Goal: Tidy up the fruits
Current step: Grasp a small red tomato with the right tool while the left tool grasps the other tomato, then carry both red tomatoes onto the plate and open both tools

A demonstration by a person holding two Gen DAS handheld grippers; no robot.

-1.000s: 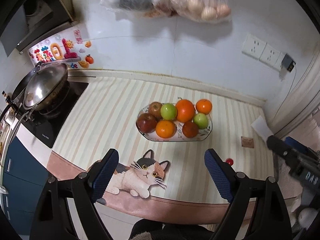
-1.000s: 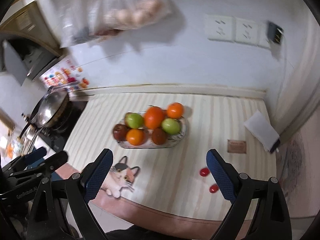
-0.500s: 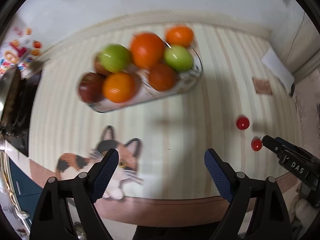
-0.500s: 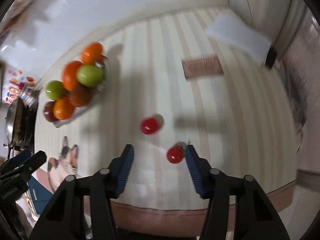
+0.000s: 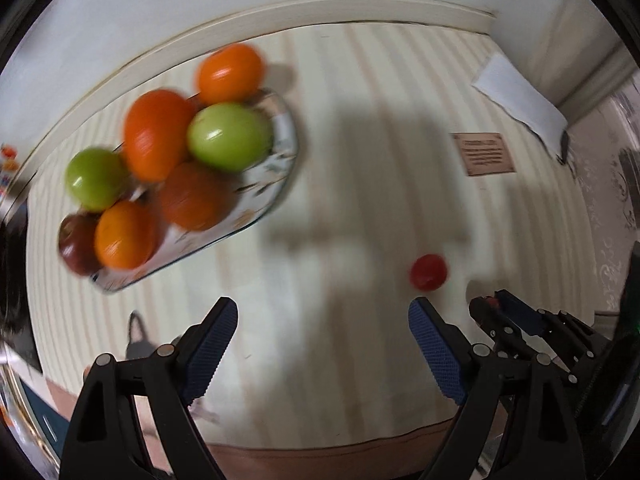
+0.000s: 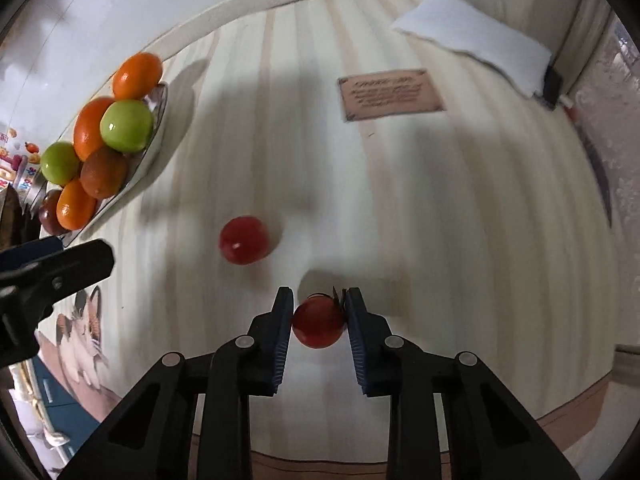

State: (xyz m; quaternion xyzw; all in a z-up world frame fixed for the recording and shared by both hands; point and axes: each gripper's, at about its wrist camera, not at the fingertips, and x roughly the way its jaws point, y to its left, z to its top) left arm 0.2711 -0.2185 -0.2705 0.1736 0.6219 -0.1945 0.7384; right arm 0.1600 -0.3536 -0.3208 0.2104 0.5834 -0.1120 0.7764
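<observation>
- Within the last second both tools had dropped from a high look over the kitchen to close above the tabletop, and the right tongs had narrowed from wide apart to a pinch on a small red tomato, low in the centre of the right view, a pad on each side.
- The left tongs were spread wide with nothing between them, held just above the striped surface.
- The second red tomato lay loose on the tabletop, just up and left of the pinched one; in the left view it sat at centre right.
- I judged the first loose fruit secured and due for the fruit plate, upper left in both views and already heaped with oranges and green apples.
- The tabletop wore a cream striped cover; a folded white cloth and a small brown card lay toward the upper right, against a pale wall.
</observation>
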